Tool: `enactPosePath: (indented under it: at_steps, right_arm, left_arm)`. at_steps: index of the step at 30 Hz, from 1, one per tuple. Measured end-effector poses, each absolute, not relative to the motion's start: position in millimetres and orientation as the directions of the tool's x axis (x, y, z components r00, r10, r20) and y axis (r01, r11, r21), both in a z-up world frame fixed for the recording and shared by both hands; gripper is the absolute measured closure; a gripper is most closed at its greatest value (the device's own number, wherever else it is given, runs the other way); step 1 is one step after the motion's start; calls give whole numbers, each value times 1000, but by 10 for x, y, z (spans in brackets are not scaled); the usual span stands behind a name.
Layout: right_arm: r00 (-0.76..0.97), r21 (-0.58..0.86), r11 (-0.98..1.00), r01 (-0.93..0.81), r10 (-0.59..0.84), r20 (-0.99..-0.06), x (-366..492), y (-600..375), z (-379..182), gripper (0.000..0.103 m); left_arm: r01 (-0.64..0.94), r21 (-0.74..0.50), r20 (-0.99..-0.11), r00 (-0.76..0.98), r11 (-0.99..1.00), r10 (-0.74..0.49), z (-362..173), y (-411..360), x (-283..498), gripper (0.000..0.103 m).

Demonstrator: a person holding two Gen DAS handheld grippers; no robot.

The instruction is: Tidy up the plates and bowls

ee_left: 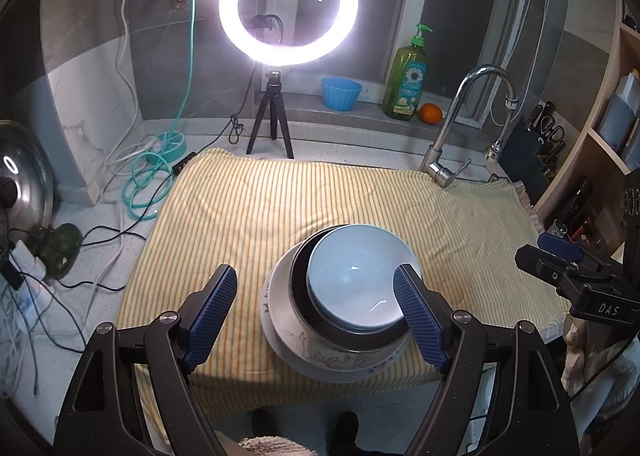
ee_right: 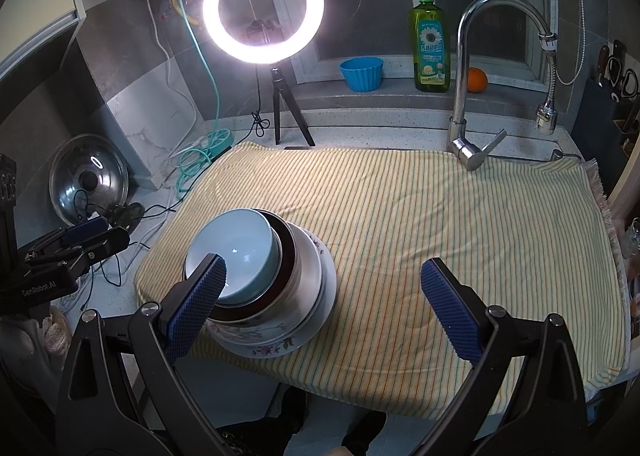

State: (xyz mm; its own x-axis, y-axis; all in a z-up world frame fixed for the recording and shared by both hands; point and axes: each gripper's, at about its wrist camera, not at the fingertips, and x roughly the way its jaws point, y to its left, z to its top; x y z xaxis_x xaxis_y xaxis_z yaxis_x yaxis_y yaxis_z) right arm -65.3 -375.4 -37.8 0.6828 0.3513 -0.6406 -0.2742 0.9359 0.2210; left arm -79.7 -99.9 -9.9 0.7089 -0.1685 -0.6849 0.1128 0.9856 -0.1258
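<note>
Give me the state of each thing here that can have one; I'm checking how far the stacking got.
Blue bowl: upright, empty, nested on top of the stack.
Dark bowl: nested under the blue bowl.
Plate: at the bottom, flat on the cloth.
Cloth: spread out, slightly wrinkled.
Left gripper: open, empty.
Right gripper: open, empty.
Ring light: on.
Tap: no water running.

On my left view, the cloth (ee_left: 280, 207) covers the counter. A bowl (ee_left: 356, 288) sits nested in a stack of dishes (ee_left: 320, 352) at the cloth's near edge. Behind the cloth stand the ring light (ee_left: 288, 3) and, to its right, the faucet (ee_left: 460, 123). The soap bottle (ee_left: 406, 79) stands on the sill behind.
</note>
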Motion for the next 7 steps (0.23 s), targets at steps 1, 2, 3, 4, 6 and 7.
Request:
enactPosePath:
  at_steps: [1, 2, 3, 4, 6, 7]
  right_arm:
    - [681, 221, 936, -274, 351, -643, -646, -3752, -387, 3]
    - [680, 221, 936, -274, 351, -644, -634, -3746, -384, 3]
    - [679, 221, 936, -274, 351, -645, -624, -3742, -389, 3]
    - [680, 220, 936, -273, 350, -645, -618, -3741, -392, 3]
    - [680, 226, 937, -267, 349, -645, -608, -3742, -392, 3]
    - [678, 230, 936, -265, 351, -646, -591, -3745, -396, 3]
  left_arm:
    - [114, -122, -684, 710, 986, -167, -101, -1000, -797, 22]
    - [114, -118, -682, 713, 986, -164, -102, -1000, -798, 22]
    - [114, -117, -681, 714, 987, -163, -104, -998, -794, 22]
    - [115, -119, -682, 712, 986, -165, -109, -995, -781, 22]
    - [114, -121, -680, 714, 986, -166, -116, -990, -767, 22]
    - [112, -119, -680, 715, 986, -164, -113, -988, -751, 22]
